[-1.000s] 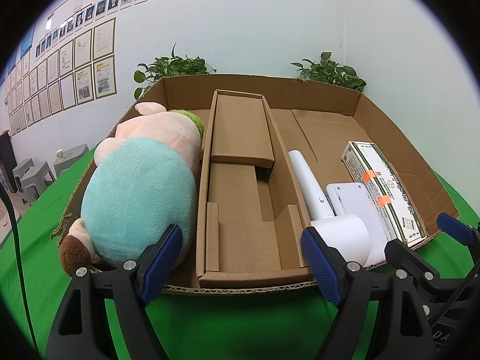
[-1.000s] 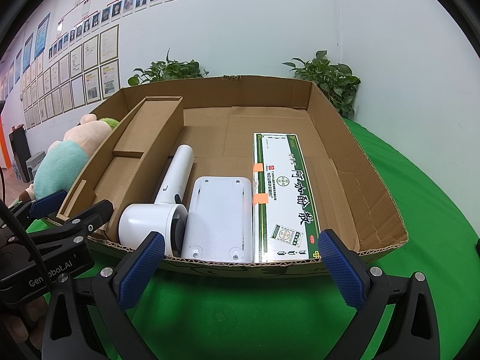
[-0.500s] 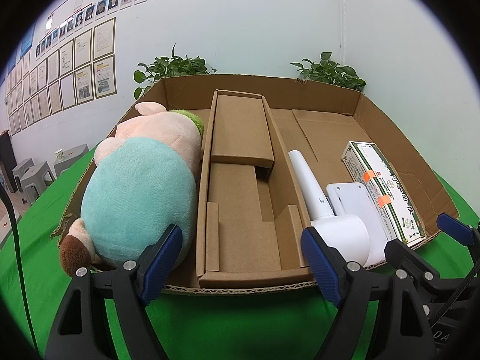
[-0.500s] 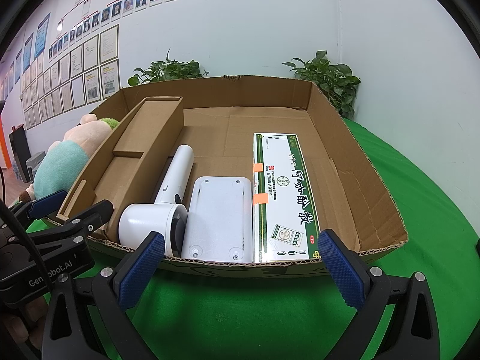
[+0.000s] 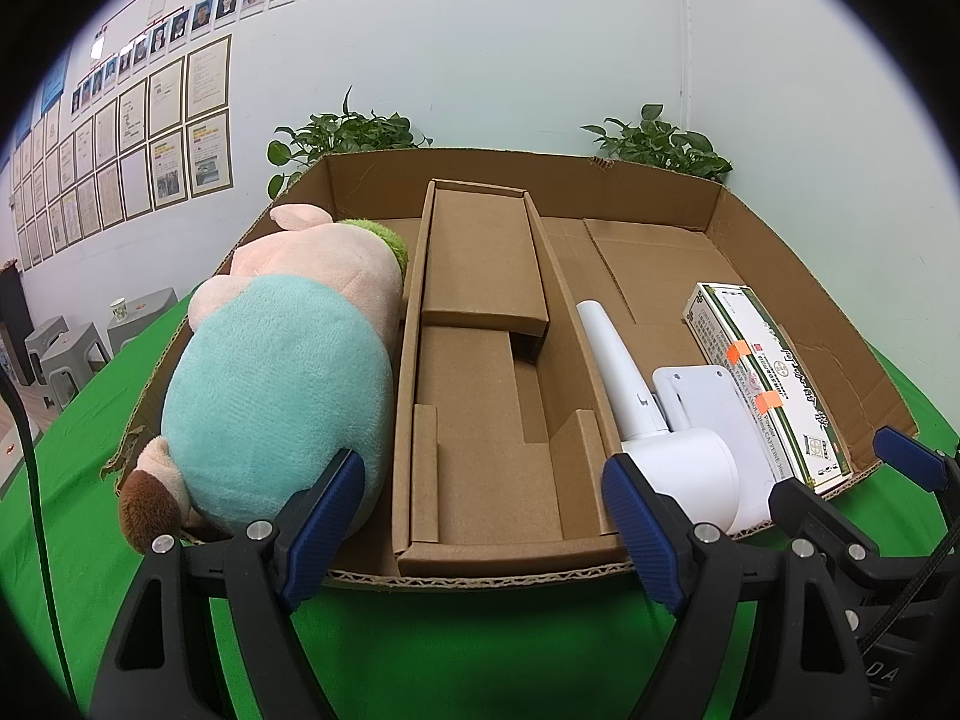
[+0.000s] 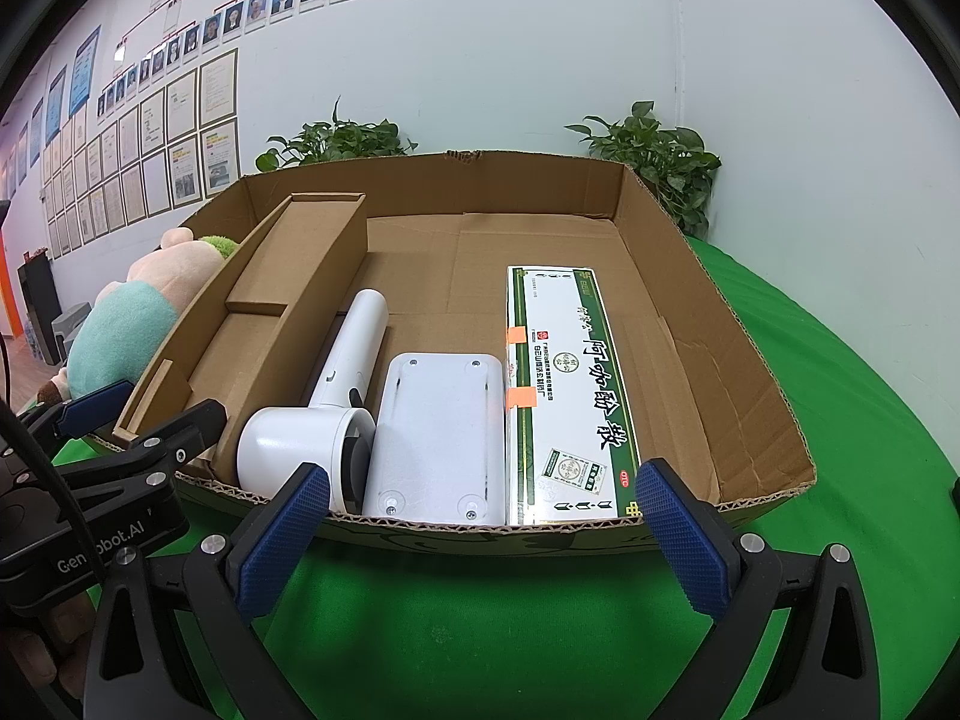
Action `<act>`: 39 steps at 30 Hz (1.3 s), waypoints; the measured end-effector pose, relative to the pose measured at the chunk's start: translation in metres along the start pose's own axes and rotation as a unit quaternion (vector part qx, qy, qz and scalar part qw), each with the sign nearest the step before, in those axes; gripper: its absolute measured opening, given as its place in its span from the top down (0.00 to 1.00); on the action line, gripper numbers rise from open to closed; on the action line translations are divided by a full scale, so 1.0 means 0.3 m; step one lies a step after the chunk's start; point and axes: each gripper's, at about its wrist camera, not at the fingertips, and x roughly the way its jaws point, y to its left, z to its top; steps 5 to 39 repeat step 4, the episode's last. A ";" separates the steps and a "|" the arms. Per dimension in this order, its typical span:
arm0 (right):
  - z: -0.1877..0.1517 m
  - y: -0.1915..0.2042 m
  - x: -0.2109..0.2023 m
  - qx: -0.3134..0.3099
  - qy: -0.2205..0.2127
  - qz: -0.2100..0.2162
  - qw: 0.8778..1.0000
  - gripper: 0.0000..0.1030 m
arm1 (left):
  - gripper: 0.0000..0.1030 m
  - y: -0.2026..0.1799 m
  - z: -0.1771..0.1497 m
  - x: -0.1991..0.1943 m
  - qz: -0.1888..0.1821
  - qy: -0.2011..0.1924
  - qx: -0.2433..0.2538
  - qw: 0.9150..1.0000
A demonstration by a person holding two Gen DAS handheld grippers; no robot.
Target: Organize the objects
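Observation:
A shallow cardboard tray (image 5: 780, 276) (image 6: 738, 324) lies on the green table. In it, from left to right: a plush pig in a teal shirt (image 5: 282, 396) (image 6: 120, 324), a cardboard insert (image 5: 480, 372) (image 6: 264, 324), a white hair dryer (image 5: 654, 420) (image 6: 336, 408), a white flat device (image 6: 435, 438) (image 5: 714, 402) and a green-and-white medicine box (image 6: 570, 396) (image 5: 774, 390). My left gripper (image 5: 483, 525) is open and empty in front of the tray's near edge, facing the insert. My right gripper (image 6: 480, 534) is open and empty, facing the white device and the box.
Two potted plants (image 6: 654, 156) (image 6: 336, 144) stand behind the tray against the white wall. Green cloth (image 6: 840, 360) covers the table to the tray's right and front. Grey stools (image 5: 60, 354) stand far left. The left gripper also shows at the left of the right wrist view (image 6: 108, 456).

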 end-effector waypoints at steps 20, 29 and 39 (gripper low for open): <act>0.000 0.000 0.000 0.000 0.000 0.000 1.000 0.00 | 0.20 -0.002 0.000 -0.002 0.002 0.000 0.002 1.000; 0.000 0.000 0.000 0.000 0.000 0.000 1.000 0.00 | 0.20 -0.002 0.000 -0.002 0.002 0.000 0.002 1.000; 0.000 0.000 0.000 0.000 0.000 0.000 1.000 0.00 | 0.20 -0.002 0.000 -0.002 0.002 0.000 0.002 1.000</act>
